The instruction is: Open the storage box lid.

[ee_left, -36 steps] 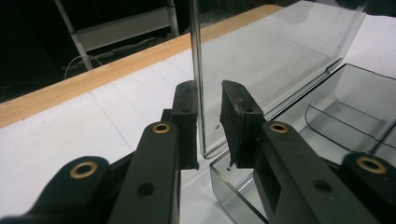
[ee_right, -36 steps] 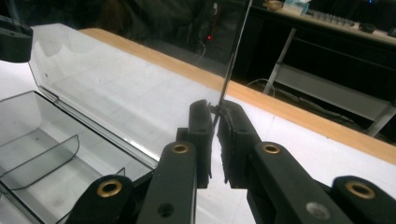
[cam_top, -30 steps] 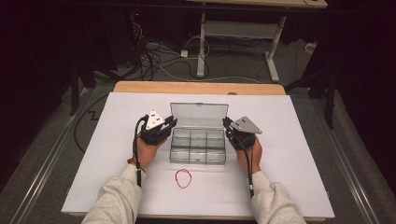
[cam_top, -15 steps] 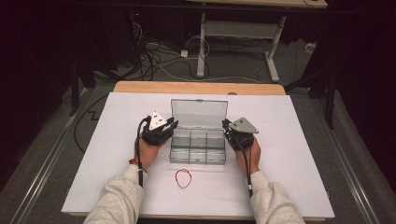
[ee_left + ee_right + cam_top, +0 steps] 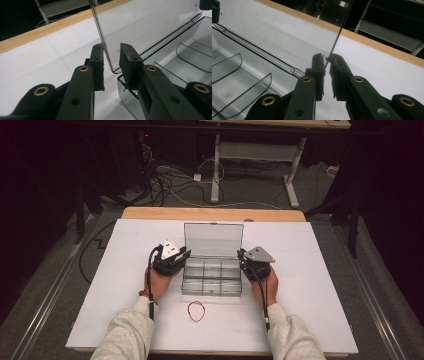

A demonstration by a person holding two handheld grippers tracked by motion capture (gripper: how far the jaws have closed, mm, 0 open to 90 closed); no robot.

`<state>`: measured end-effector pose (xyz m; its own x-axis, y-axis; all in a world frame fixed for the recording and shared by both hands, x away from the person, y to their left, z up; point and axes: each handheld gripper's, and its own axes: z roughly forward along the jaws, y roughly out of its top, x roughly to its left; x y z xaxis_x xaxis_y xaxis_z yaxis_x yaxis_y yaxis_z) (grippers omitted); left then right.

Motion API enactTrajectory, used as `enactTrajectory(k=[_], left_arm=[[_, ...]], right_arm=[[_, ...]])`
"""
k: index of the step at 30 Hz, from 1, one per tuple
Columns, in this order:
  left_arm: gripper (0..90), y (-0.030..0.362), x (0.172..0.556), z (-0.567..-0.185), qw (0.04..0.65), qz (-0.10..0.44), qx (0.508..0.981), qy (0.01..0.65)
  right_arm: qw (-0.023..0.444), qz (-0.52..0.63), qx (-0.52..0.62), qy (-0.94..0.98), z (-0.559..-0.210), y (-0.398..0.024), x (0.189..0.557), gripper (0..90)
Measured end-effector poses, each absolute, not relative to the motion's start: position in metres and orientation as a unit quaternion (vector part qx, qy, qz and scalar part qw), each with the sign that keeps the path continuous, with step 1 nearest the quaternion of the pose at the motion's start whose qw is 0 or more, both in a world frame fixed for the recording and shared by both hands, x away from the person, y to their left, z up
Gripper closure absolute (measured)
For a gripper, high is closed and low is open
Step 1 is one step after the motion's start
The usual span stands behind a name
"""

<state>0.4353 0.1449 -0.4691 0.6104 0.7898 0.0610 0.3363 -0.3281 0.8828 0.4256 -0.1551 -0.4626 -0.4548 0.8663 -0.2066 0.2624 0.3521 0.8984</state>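
A red rubber band [image 5: 196,311] lay nearest the person on the white sheet [image 5: 100,295]. Beyond it, at the sheet's centre, sat the clear plastic box [image 5: 212,279], its base split into small compartments by curved transparent dividers (all apparently bare). The lid [image 5: 213,239] stood upright from the rear hinge, thin and see-through. The left gripper [image 5: 111,66] straddled the lid's left edge with a gap at each pad, released. The right gripper [image 5: 326,67] bracketed the right edge far more narrowly; whether its pads pressed the lid could not be told. Behind ran the wooden table [image 5: 210,213] edge.
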Motion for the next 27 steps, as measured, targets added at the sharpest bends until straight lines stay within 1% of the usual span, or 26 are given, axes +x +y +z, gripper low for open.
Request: enactTrajectory(k=[10,19,27], left_arm=[[71.4,0.1461,0.4363,-0.4705,0.458,0.246,0.771,0.368],[71.1,0.1467,0.4365,-0.4712,0.456,0.25,0.768,0.374],[71.4,0.1446,0.4359,-0.4721,0.448,0.249,0.775,0.369]], right_arm=[[0.349,0.421,0.386,0.743,-0.4651,-0.1558,0.4267,80.7],[0.353,0.419,0.387,0.742,-0.4658,-0.1551,0.4264,79.9],[0.355,0.409,0.381,0.75,-0.4675,-0.1515,0.4254,79.7]])
